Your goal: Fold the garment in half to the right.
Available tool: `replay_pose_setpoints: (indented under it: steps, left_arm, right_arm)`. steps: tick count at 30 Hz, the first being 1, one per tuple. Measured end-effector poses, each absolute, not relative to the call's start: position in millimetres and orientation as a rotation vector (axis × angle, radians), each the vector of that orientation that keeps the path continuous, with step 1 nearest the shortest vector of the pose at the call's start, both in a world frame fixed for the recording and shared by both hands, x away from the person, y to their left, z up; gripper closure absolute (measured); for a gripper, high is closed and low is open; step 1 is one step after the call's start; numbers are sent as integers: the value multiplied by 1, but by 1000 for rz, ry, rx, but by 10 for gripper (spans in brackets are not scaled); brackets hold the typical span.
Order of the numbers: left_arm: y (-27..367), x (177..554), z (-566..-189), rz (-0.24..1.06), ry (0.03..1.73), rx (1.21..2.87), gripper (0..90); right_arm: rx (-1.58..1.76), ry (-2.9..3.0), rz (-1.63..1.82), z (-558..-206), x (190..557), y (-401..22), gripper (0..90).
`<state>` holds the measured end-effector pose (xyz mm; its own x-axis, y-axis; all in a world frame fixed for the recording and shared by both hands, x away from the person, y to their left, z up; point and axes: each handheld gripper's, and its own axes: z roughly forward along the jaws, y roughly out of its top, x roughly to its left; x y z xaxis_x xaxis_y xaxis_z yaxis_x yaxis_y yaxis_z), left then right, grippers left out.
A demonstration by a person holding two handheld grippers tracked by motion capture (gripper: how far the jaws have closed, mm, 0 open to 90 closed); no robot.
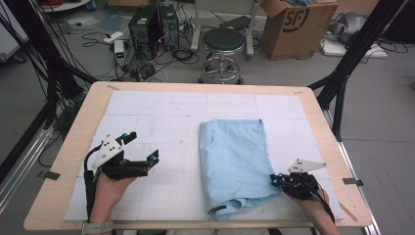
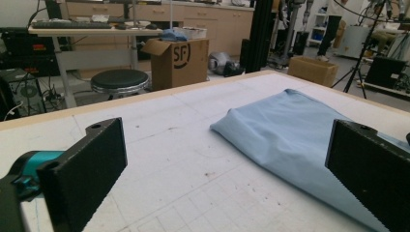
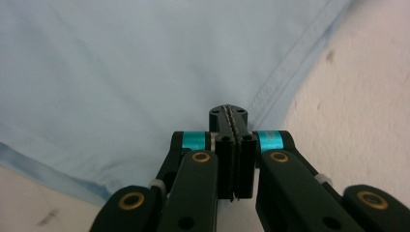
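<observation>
Between the jaws of the right gripper, pressed flat together, no cloth is caught that can be made out; their tips sit at the stitched hem of the light blue garment, touching or just above it. From above, the right gripper meets the garment's near right edge, so the cloth lies directly ahead and to its left. Its long axis runs from the near counter edge away toward the far side. Well apart to the left, the left gripper rests on the white mat, jaws spread wide and empty, facing the garment. By judgement, the right hand is nearer for a hem grasp.
</observation>
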<state>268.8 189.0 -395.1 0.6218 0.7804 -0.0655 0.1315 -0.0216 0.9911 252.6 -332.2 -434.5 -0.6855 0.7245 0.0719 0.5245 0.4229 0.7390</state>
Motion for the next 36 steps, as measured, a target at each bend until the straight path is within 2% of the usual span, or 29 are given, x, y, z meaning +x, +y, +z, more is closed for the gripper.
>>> replay_pose_setpoints:
  steps: [4, 11, 20, 29, 36]
  left_arm:
    - [189, 268, -395, 619, 795, 1529, 17]
    - [190, 269, -396, 618, 798, 1529, 17]
    - [193, 267, -394, 623, 794, 1520, 17]
    - [193, 266, -393, 625, 790, 1518, 17]
    - [191, 266, -393, 621, 786, 1521, 17]
  right_arm:
    - [1010, 2405, 1247, -416, 247, -315, 900]
    - [815, 2451, 1426, -395, 235, -255, 899]
    - [639, 2626, 1386, -400, 232, -195, 900]
    - [623, 2669, 1295, -444, 206, -190, 900]
    - [641, 2608, 1398, -432, 209, -198, 900]
